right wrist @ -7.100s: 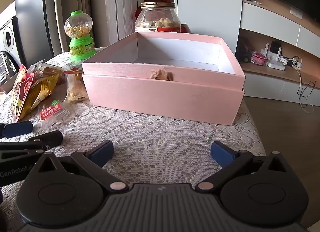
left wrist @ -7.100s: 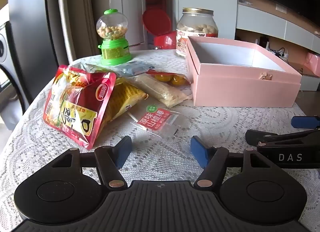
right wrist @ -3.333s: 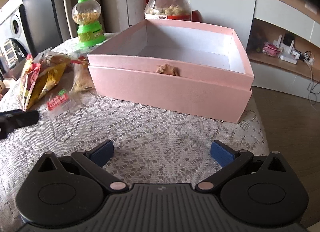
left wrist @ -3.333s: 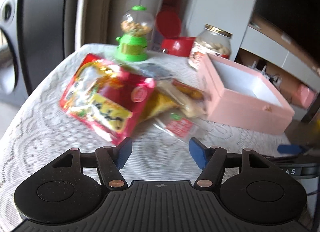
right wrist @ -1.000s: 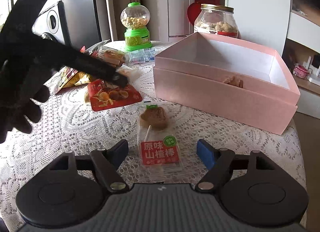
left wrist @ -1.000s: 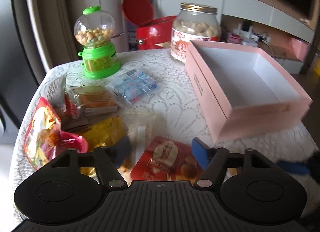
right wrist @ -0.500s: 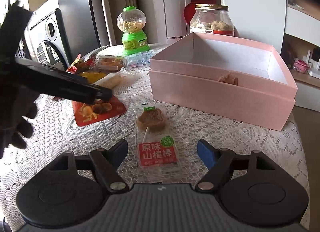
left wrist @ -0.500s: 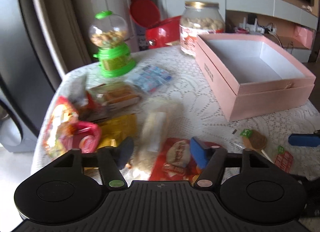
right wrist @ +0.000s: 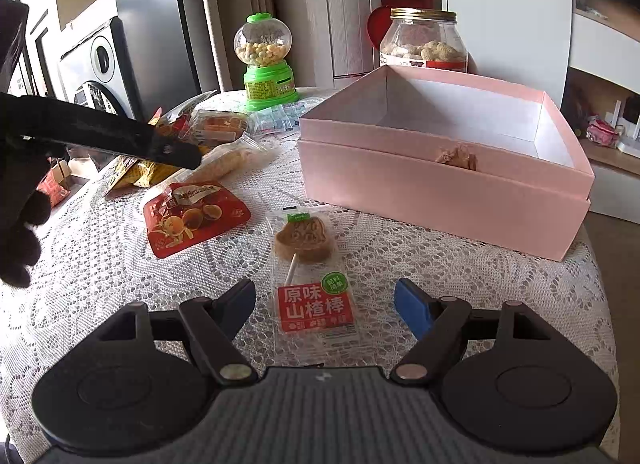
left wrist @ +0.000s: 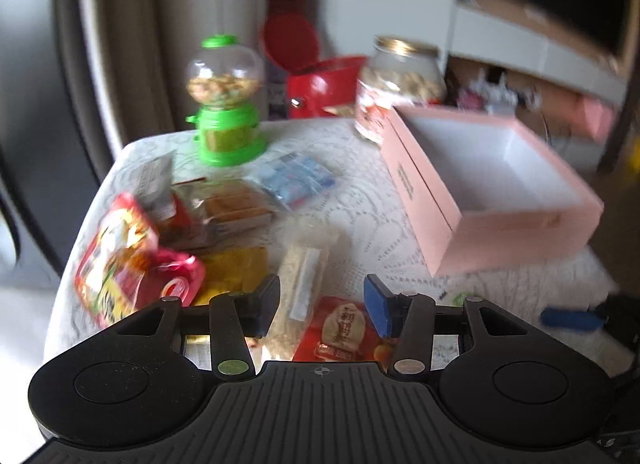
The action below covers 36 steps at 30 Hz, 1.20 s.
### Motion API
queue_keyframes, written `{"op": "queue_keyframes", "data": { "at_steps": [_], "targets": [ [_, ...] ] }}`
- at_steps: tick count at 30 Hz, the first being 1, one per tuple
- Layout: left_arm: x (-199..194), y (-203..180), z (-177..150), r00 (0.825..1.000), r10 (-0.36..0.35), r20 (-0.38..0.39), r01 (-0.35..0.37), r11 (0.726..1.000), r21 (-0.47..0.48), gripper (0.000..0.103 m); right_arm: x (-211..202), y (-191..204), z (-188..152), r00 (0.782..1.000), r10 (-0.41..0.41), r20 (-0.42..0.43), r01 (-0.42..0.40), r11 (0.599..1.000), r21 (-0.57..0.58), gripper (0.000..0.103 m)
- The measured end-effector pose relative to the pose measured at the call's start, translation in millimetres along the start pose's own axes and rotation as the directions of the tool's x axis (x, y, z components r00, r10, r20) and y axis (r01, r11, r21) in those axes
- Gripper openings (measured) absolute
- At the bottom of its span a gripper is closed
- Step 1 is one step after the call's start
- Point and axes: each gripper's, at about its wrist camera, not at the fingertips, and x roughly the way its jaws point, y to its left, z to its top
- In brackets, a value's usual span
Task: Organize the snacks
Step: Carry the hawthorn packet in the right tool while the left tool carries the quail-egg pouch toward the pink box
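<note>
An open pink box [right wrist: 444, 180] stands on the lace-covered table; it also shows in the left wrist view [left wrist: 492, 192]. My right gripper [right wrist: 324, 300] is open, its fingers either side of a red-labelled hawthorn lollipop packet [right wrist: 310, 264] lying flat on the cloth. My left gripper [left wrist: 322, 300] is open and empty, above a red snack pouch [left wrist: 340, 330] and a clear cracker packet [left wrist: 300, 288]. From the right wrist view the left gripper [right wrist: 176, 152] hovers above the red pouch [right wrist: 192, 216].
A pile of snack bags [left wrist: 132, 260], a blue candy pack [left wrist: 294, 178], a green candy dispenser [left wrist: 224, 104] and a glass jar [left wrist: 400, 80] lie on the table's far side. A red bin [left wrist: 320, 80] stands behind. The table edge runs close on the right [right wrist: 600, 304].
My left gripper has lifted and pulled back a little above the red pouch; its view is blurred by motion. My right gripper has edged slightly forward over the lollipop packet.
</note>
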Motion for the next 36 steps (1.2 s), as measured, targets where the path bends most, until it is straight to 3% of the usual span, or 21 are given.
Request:
{"op": "queue_keyframes", "data": {
  "at_steps": [2, 5, 9, 11, 13, 17, 22, 24, 25, 26, 30, 36],
  "targets": [
    [10.2, -4.5, -1.2, 0.996, -0.027, -0.083, 0.030, 0.999, 0.037, 0.052, -0.3, 0.5, -0.3, 1.000, 0.000, 0.000, 0.000, 1.000, 0.001, 0.077],
    [7.9, -18.9, -10.0, 0.997, -0.016, -0.080, 0.027, 0.990, 0.137, 0.053, -0.7, -0.3, -0.2, 1.000, 0.005, 0.001, -0.005, 1.000, 0.008, 0.077],
    [-1.8, -26.3, -23.3, 0.981, -0.157, -0.115, 0.172, 0.977, 0.130, 0.059, -6.7, -5.0, -0.4, 0.999, -0.037, -0.005, 0.037, 0.999, 0.000, 0.077],
    [-5.7, -30.0, -29.4, 0.976, -0.187, -0.113, 0.200, 0.972, 0.122, 0.060, -8.8, -8.0, -2.5, 0.997, -0.075, -0.013, 0.074, 0.996, -0.056, 0.077],
    [-10.2, -36.1, -34.4, 0.977, -0.188, -0.101, 0.201, 0.970, 0.139, 0.060, -8.7, -13.9, -3.7, 0.993, -0.113, -0.018, 0.111, 0.991, -0.073, 0.078],
    [-20.3, -48.1, -42.2, 0.985, -0.160, -0.069, 0.171, 0.962, 0.212, 0.058, -9.2, -20.9, 2.9, 0.997, -0.074, -0.028, 0.072, 0.996, -0.053, 0.078],
    [-31.9, -52.2, -48.3, 0.974, -0.211, -0.085, 0.225, 0.950, 0.218, 0.058, 4.9, -3.4, 26.4, 1.000, 0.005, -0.013, -0.007, 0.993, -0.121, 0.077],
    [-29.9, -59.2, -52.8, 0.977, -0.192, -0.093, 0.209, 0.946, 0.246, 0.059, 17.1, 1.0, 37.2, 0.998, 0.051, -0.040, -0.056, 0.992, -0.116, 0.067],
    [-29.4, -62.8, -54.2, 0.981, -0.176, -0.082, 0.191, 0.945, 0.264, 0.059, 25.3, 2.0, 42.1, 0.995, 0.072, -0.067, -0.079, 0.991, -0.106, 0.056],
    [-29.2, -66.3, -54.6, 0.985, -0.159, -0.073, 0.173, 0.944, 0.280, 0.059, 30.1, 2.2, 45.0, 0.993, 0.081, -0.084, -0.089, 0.992, -0.092, 0.054],
    [-22.0, -73.3, -54.6, 0.988, -0.135, -0.073, 0.151, 0.946, 0.287, 0.059, 26.3, -2.8, 40.0, 0.994, 0.050, -0.096, -0.056, 0.996, -0.065, 0.047],
    [-15.9, -74.5, -50.4, 0.990, -0.127, -0.058, 0.138, 0.954, 0.268, 0.061, 3.0, -20.1, 18.8, 0.996, -0.025, -0.080, 0.023, 0.999, -0.023, 0.047]
  ]
}}
